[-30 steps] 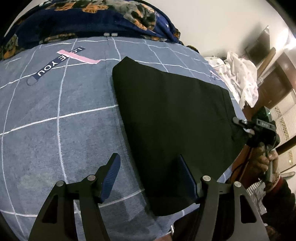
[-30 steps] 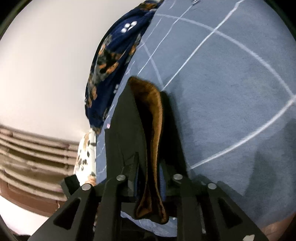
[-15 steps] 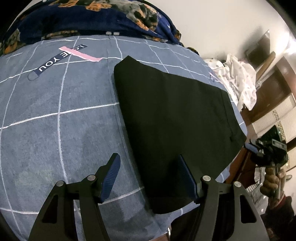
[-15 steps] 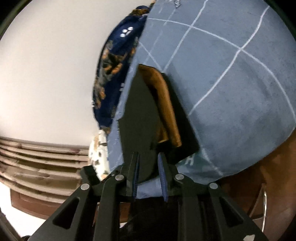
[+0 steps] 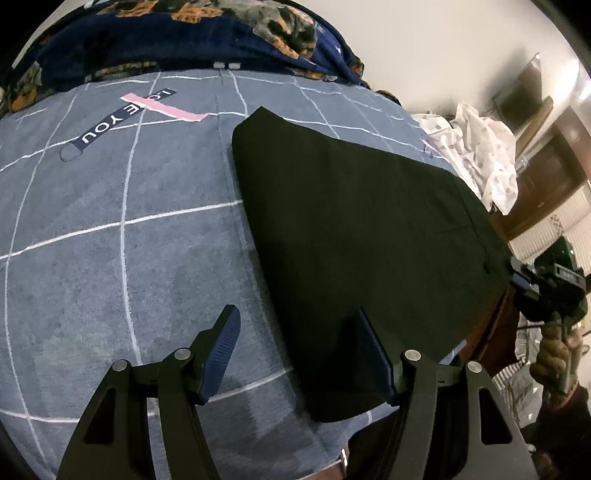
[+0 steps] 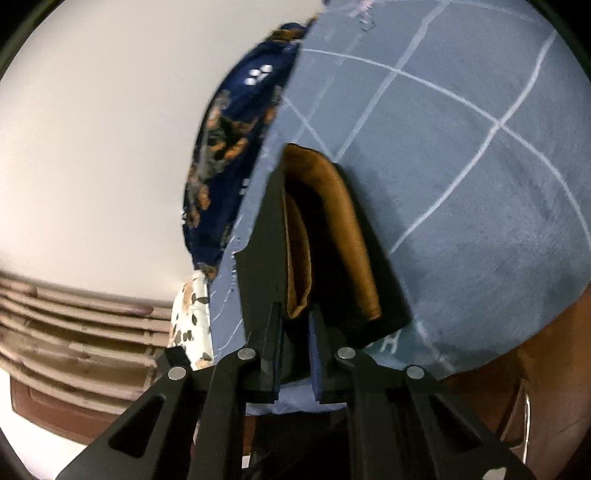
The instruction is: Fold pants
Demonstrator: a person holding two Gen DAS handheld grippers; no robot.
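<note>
Blue grid bedspread (image 5: pixel 122 258) carries folded black pants (image 5: pixel 354 236), near edge. Left gripper (image 5: pixel 295 350) wide apart, empty, straddling pants' near edge. Right gripper (image 6: pixel 295 332) closing, nothing visibly pinched. Cloth soft, light, limp; grasp stacked corner layers together.

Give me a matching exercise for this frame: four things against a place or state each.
Things:
1. folded black pants
2. dark blue floral blanket
3. left gripper
4. white patterned cloth

Places or states:
A. heaped at the far edge of the blue grid-lined bedspread
B. bunched beyond the bedspread's right edge
C. lying flat on the bedspread
D. fingers apart, one over the pants, one over bare bedspread

Pairs: 1-C, 2-A, 3-D, 4-B
</note>
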